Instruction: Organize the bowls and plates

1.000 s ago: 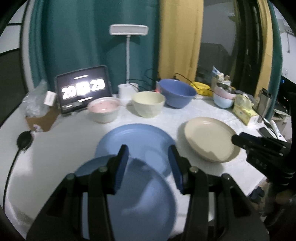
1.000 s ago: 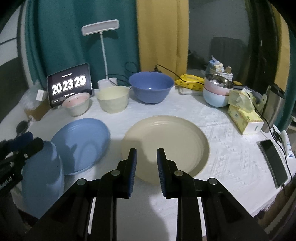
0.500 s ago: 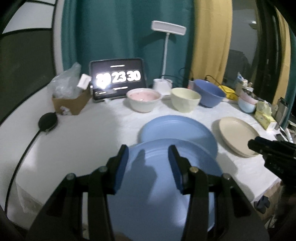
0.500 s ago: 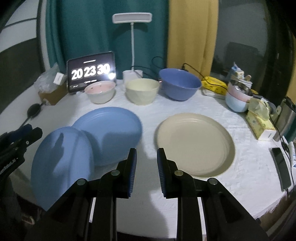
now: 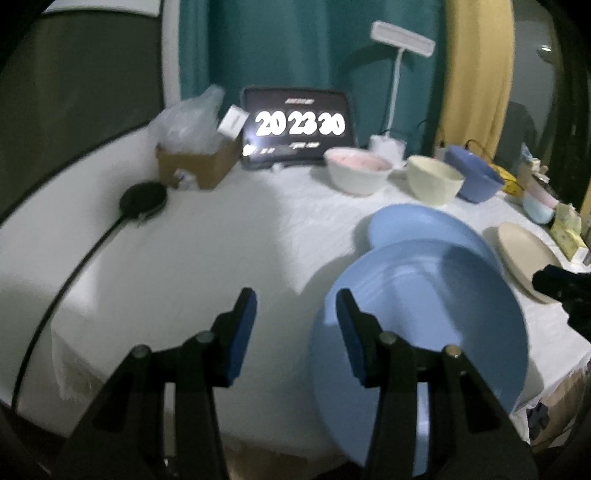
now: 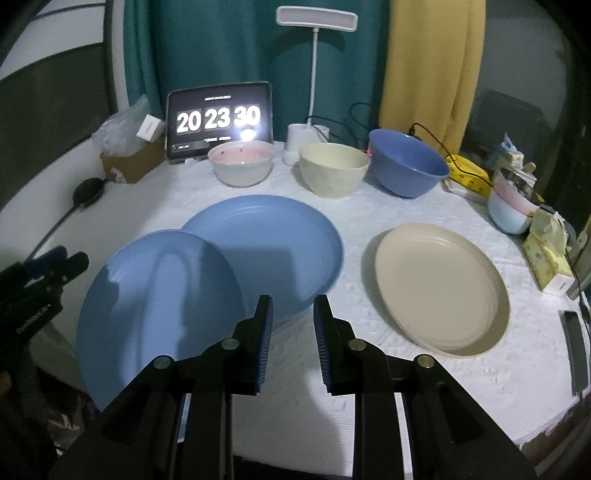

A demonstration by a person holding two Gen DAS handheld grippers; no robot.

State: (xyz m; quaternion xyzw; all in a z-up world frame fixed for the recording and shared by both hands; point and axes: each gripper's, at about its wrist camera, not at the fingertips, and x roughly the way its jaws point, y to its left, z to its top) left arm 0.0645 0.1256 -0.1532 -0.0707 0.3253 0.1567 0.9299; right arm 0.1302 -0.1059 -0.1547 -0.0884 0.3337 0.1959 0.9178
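Note:
A small blue plate [image 6: 159,306] leans tilted on the rim of a larger blue plate [image 6: 266,251], its near edge hanging past the table edge. A beige plate [image 6: 439,284] lies to the right. Behind them stand a pink bowl [image 6: 242,162], a cream bowl [image 6: 332,170] and a blue bowl [image 6: 406,166]. My left gripper [image 5: 295,325] is open over bare cloth, just left of the small blue plate [image 5: 417,332]. My right gripper [image 6: 293,332] is narrowly open and empty in front of the larger blue plate.
A tablet clock [image 6: 218,118], a lamp [image 6: 316,18] and a cardboard box [image 6: 129,158] line the back. Stacked bowls [image 6: 511,206], a tissue box [image 6: 546,258] and a phone [image 6: 576,358] sit at the right. A black puck with a cable [image 5: 142,197] lies left.
My left gripper has swung left, from over the small blue plate to the cloth beside it. My right gripper has shifted left, from the beige plate toward the blue plates.

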